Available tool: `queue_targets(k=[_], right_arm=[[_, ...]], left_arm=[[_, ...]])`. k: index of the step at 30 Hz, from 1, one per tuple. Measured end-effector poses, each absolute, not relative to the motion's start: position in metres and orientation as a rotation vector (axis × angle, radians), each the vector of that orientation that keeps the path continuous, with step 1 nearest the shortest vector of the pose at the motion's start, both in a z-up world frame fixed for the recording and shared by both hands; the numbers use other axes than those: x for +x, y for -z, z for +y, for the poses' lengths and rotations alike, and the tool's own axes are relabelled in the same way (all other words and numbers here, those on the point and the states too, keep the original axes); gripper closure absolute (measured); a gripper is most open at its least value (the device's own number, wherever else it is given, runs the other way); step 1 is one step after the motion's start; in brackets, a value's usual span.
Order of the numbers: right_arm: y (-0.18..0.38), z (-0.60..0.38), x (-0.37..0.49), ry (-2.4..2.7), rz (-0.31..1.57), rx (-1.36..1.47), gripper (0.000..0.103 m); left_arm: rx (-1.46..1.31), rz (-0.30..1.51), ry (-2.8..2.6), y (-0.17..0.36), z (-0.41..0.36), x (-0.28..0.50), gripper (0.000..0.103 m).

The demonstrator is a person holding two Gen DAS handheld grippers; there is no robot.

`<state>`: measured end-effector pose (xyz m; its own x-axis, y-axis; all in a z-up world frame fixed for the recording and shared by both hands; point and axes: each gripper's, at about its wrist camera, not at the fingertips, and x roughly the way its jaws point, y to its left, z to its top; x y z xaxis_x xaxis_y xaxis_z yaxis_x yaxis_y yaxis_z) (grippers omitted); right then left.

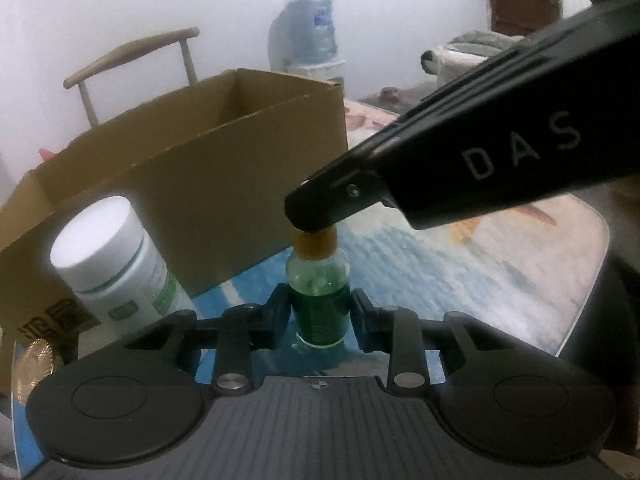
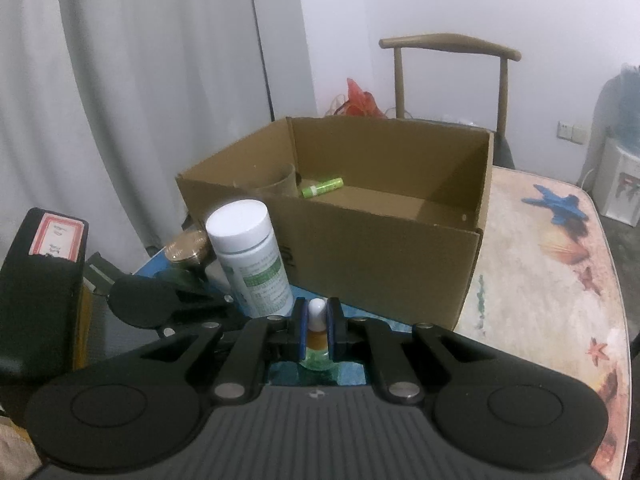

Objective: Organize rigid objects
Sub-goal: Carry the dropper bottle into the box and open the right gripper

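Observation:
A small bottle of green liquid [image 1: 319, 280] with an orange collar stands upright on the blue mat in front of an open cardboard box [image 1: 240, 160]. My left gripper [image 1: 320, 314] is closed on the bottle's lower body, one pad against each side. My right gripper [image 1: 314, 220] comes in from the upper right and sits on the bottle's top. In the right wrist view its pads [image 2: 301, 322] are shut on the bottle's white tip [image 2: 317, 312], with the orange collar and green body just below.
A tall white pill bottle [image 2: 248, 256] stands just left of the small bottle, with a gold-lidded jar [image 2: 186, 248] behind it. The box [image 2: 380, 248] holds a green tube [image 2: 322, 187] and a clear cup [image 2: 276, 184]. A blue toy plane [image 2: 556, 204] lies at the table's right.

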<state>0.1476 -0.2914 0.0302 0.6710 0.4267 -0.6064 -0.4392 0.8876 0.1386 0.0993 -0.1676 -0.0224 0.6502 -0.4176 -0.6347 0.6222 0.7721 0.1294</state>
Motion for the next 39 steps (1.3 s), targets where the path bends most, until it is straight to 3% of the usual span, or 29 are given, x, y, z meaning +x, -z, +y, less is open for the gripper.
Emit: queue_targets(k=[8,14,22,28,35,39], right_arm=[[-0.097,-0.28,0.139,-0.563,0.508,-0.069,0.093],[-0.148,-0.252,0.175,-0.621,0.378,-0.116,0.093],[-0.139,-0.217,0.293,-0.64,0.549,-0.05,0.093],[-0.096,-0.21,0.375,-0.623,0.773,0.034,0.093],[-0.056,-0.211,0.422,-0.609,0.897,0.122,0.092],[-0.038,-0.211,0.428,-0.608,0.953,0.147,0.092]], left_arm=[[0.28,0.495,0.566,-0.051,-0.14,0.096,0.072],[0.193,0.464,0.547,-0.11,-0.1,0.139,0.072],[0.2,0.628,0.487,-0.093,-0.086,0.245,0.072],[0.18,0.836,0.477,-0.053,-0.085,0.315,0.072],[0.185,0.997,0.434,-0.028,-0.084,0.364,0.072],[0.223,0.985,0.396,-0.033,-0.083,0.36,0.068]])
